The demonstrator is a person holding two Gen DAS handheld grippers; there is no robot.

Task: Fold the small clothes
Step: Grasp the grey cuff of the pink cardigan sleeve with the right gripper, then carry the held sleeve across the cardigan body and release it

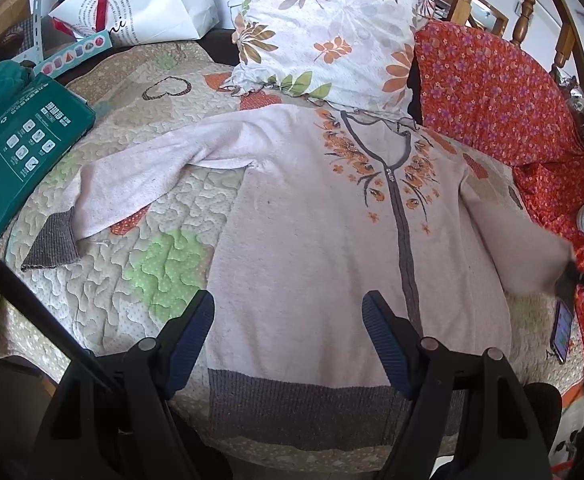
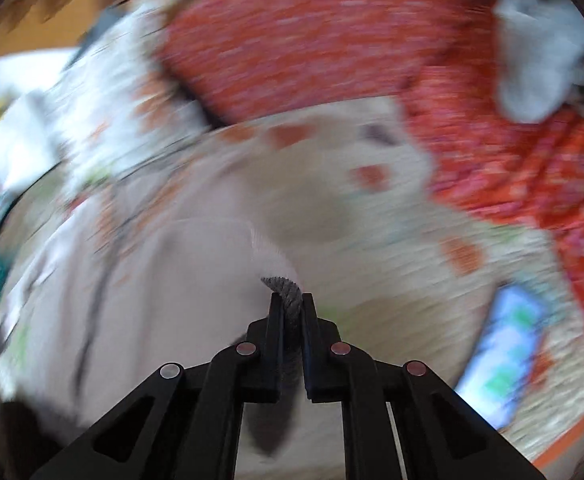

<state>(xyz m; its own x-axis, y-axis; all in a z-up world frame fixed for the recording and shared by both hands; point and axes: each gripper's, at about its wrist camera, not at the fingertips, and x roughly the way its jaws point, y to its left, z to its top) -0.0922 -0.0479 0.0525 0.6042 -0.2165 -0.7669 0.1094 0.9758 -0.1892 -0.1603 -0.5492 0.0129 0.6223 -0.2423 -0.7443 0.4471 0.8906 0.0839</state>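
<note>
Left wrist view: fleecy pale-pink zip cardigan [image 1: 312, 232] lies flat, centre frame, on a quilted bedspread [image 1: 140, 264]. Right gripper [image 2: 291, 300] is clamped on its ribbed grey cuff [image 2: 288, 292]. Left gripper [image 1: 288, 308] hovers wide open, empty, above the ribbed hem. Floral pillow [image 1: 324, 28] sits upper centre.

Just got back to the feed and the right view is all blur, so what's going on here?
A pale pink sweater lies face up on the quilt, its zipper front showing. The right gripper is shut on the grey cuff of one sleeve and is moving it, hence the blur. The left gripper hangs open above the hem, holding nothing. The other sleeve lies spread out.
</note>
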